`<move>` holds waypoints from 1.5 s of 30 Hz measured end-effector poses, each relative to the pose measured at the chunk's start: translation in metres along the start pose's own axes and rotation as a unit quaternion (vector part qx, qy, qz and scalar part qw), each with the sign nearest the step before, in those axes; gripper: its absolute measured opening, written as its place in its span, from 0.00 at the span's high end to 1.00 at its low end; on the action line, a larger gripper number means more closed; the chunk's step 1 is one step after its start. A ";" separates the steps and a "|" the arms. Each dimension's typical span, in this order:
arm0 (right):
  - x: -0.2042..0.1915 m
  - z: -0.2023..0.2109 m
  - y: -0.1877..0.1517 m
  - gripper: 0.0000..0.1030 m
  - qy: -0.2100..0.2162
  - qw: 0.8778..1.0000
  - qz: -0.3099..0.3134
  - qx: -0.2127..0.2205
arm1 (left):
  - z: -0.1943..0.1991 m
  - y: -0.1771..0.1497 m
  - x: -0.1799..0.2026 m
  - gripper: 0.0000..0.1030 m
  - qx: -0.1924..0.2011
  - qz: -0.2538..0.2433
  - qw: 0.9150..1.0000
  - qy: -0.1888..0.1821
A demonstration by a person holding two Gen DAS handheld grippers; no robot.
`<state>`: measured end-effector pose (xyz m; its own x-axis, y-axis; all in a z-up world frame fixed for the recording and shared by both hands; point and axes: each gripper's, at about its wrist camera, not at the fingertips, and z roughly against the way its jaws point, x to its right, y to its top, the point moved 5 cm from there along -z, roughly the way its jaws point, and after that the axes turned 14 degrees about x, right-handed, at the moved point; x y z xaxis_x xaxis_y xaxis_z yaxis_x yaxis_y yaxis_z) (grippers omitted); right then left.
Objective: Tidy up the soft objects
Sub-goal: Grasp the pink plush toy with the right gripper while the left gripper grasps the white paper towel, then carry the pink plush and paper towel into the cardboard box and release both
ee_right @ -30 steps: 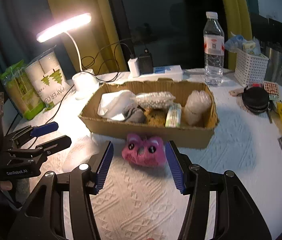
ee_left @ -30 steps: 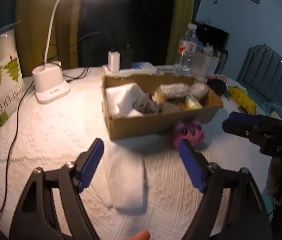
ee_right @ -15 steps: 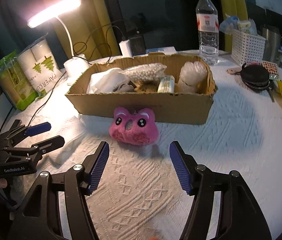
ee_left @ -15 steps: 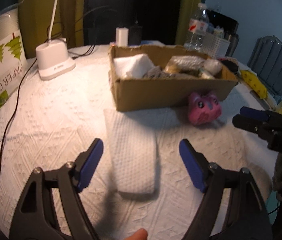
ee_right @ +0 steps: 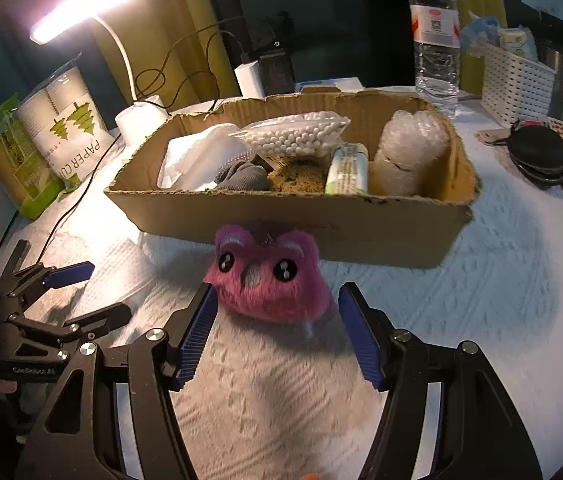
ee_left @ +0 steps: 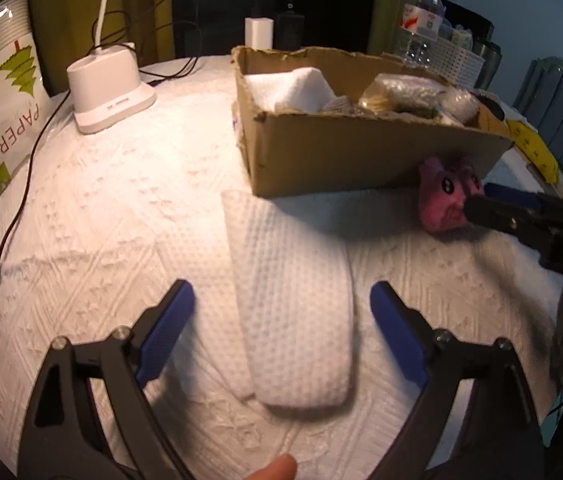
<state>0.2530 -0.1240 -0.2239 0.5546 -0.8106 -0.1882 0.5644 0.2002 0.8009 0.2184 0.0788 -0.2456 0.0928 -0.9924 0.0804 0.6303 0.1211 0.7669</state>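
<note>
A folded white towel (ee_left: pixel 291 296) lies on the white tablecloth, between the spread blue pads of my left gripper (ee_left: pixel 281 314), which is open and low over it. A pink plush owl (ee_right: pixel 267 276) sits in front of the cardboard box (ee_right: pixel 321 228). My right gripper (ee_right: pixel 277 320) is open with its pads on either side of the owl, not closed on it. The owl also shows in the left wrist view (ee_left: pixel 447 196), with a right finger beside it. The box (ee_left: pixel 361 148) holds a white cloth, a grey sock, a bead bag and bubble wrap.
A white lamp base (ee_left: pixel 107 88) and its cord lie left of the box. A paper cup pack (ee_right: pixel 69 136) stands at the far left. A water bottle (ee_right: pixel 435 32), a white basket (ee_right: pixel 515 80) and a black pouch (ee_right: pixel 537 152) stand at the right.
Both grippers have moved forward and lower. The left now straddles the towel; the right now has the pink owl between its open pads.
</note>
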 end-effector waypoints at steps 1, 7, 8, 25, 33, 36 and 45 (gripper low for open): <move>0.000 -0.004 0.001 0.36 0.001 1.000 0.001 -0.002 | -0.001 0.000 0.001 0.12 -0.001 -0.005 1.000 0.003; -0.006 -0.024 0.000 0.36 0.011 1.000 0.002 -0.023 | 0.001 0.001 0.001 0.37 0.010 -0.009 1.000 0.003; -0.007 -0.026 -0.001 0.36 0.012 1.000 0.002 -0.028 | 0.001 0.002 0.001 0.42 0.012 -0.011 1.000 0.006; -0.013 0.012 -0.002 0.63 0.026 0.999 0.019 -0.003 | 0.031 0.004 0.025 0.85 0.037 -0.018 0.998 -0.040; -0.001 0.045 0.002 0.63 0.022 0.999 0.007 0.025 | 0.050 0.017 0.046 0.85 0.062 -0.024 0.996 -0.063; 0.003 0.055 0.005 0.63 0.022 0.999 0.001 0.036 | 0.057 0.023 0.054 0.85 0.071 -0.028 0.995 -0.063; 0.024 0.083 0.024 0.63 0.013 0.997 -0.004 0.072 | 0.070 0.050 0.066 0.85 0.099 -0.033 0.993 -0.061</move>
<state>0.2292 -0.1844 -0.1617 0.5670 -0.7968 -0.2090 0.4762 0.1100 0.8725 0.2018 0.0176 -0.1571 -0.0453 -0.9946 0.0938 0.4666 0.0619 0.8823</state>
